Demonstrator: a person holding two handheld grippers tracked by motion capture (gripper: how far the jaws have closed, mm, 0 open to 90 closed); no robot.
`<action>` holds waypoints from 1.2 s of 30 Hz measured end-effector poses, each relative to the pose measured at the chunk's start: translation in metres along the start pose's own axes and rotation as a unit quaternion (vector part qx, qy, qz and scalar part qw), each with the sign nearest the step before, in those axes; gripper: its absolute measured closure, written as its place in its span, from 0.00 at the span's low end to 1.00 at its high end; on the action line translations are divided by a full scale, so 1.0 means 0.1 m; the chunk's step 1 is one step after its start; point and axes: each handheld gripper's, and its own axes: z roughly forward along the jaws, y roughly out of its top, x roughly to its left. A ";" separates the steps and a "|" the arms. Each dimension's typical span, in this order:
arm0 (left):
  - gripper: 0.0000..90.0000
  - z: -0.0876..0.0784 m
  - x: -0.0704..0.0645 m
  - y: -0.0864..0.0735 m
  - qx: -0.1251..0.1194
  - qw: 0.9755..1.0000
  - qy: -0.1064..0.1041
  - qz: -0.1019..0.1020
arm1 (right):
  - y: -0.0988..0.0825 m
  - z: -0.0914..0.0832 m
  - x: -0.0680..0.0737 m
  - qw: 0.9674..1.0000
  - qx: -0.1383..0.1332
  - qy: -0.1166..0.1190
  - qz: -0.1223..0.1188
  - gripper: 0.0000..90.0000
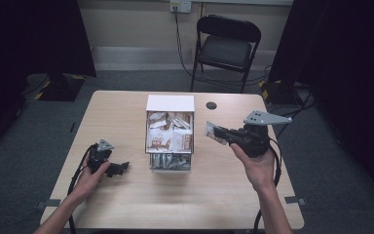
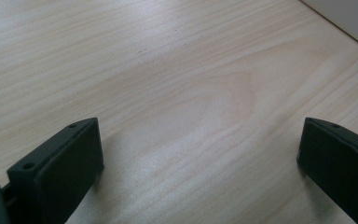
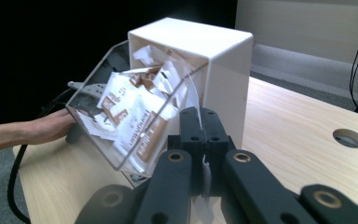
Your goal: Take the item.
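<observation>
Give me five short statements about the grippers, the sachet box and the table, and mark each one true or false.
1. The right gripper is shut on a white-and-brown sachet. True.
2. The left gripper holds a sachet. False: it is open, over bare light wooden table.
3. The white box with a clear tilted front bin holds sachets. True.
4. The black folding chair stands on the table. False: it stands on the floor beyond it.
5. The table has a round hole. True.
</observation>
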 end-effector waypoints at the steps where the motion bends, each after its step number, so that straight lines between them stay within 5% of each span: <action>1: 0.00 0.00 0.00 0.00 0.000 1.000 0.000 0.000 | -0.01 0.01 -0.02 1.000 0.002 -0.002 0.001 1.00; 15: 0.00 0.00 0.00 0.00 0.000 1.000 0.000 0.000 | -0.18 0.08 -0.24 0.999 0.019 -0.022 0.024 1.00; 36: 0.00 0.00 0.00 0.00 0.001 1.000 0.002 0.001 | -0.38 0.23 -0.36 0.998 0.047 -0.037 0.028 1.00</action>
